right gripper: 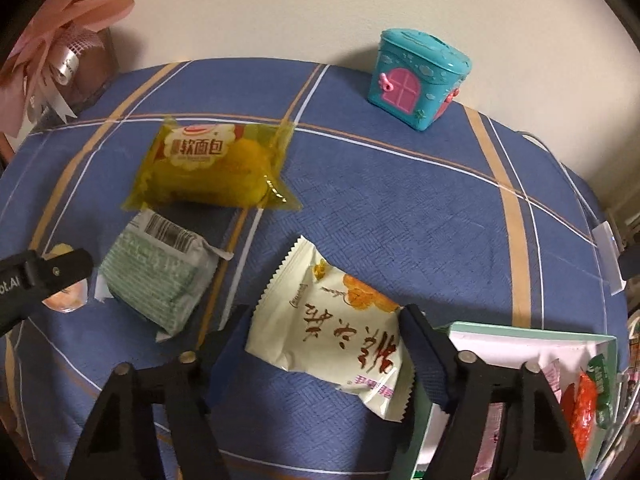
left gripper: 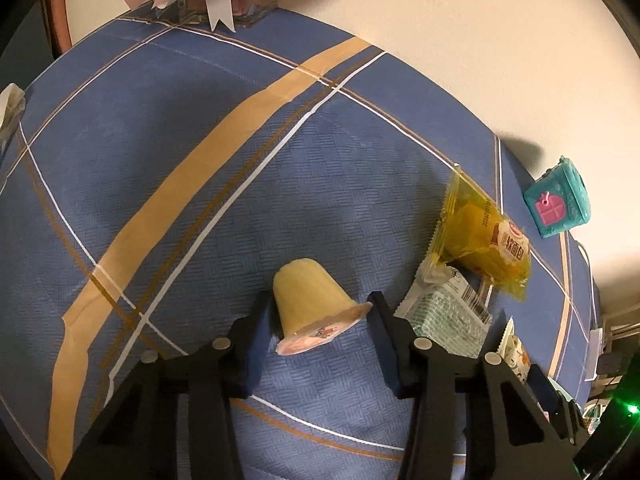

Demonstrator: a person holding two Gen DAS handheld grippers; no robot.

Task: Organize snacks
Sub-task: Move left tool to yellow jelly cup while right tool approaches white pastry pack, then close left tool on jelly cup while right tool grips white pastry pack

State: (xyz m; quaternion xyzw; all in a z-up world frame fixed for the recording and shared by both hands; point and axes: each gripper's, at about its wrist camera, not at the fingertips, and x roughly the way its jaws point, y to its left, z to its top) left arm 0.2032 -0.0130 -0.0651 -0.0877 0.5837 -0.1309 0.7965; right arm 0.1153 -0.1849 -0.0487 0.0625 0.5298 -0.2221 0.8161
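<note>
The left gripper (left gripper: 320,320) had its fingers clamped on a yellow jelly cup (left gripper: 310,304) that lay on its side, lid toward the camera, bottom pointing away. The right gripper (right gripper: 324,328) fingers sat apart around a cream snack packet (right gripper: 332,332) with red Chinese writing, its long side pointing away from the fingers.

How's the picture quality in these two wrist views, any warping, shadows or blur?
Left wrist view: strong fisheye bending, the tablecloth stripes curve; warm light, the teal toy box throws a dark shadow on the wall; the jelly cup is sharp. Right wrist view: same bulge and dark corners; the cream snack packet is crisp, edges soften slightly.
</note>
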